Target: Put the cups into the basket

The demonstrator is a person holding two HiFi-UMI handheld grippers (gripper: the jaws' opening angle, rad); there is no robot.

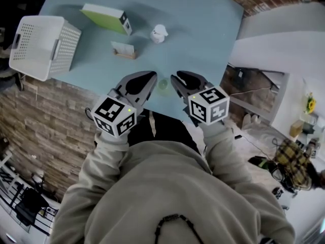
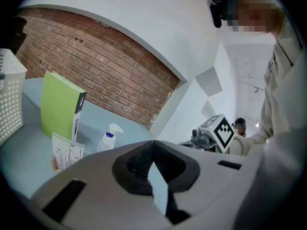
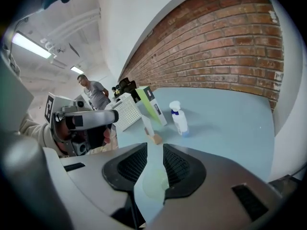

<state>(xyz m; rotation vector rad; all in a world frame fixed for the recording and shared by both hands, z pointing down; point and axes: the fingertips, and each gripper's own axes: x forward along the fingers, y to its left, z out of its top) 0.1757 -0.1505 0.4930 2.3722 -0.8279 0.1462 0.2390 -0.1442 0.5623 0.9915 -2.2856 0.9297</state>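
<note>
A small pale green translucent cup (image 1: 162,84) stands on the light blue table (image 1: 203,29) near its front edge, between my two grippers. My left gripper (image 1: 148,79) is just left of it, and in the left gripper view (image 2: 152,145) its jaws meet at the tips with nothing held. My right gripper (image 1: 177,80) is just right of the cup. In the right gripper view (image 3: 154,150) its jaws stand apart, and the cup (image 3: 154,183) shows in the gap low between them, with no pad pressing on it. The white perforated basket (image 1: 43,44) sits at the table's far left corner.
A green book (image 1: 104,18) lies beyond the basket. A card holder (image 1: 123,50) and a white spray bottle (image 1: 159,33) stand mid-table, ahead of the grippers. A brick wall (image 3: 216,47) runs along the table's far side. A person (image 3: 93,91) stands far off.
</note>
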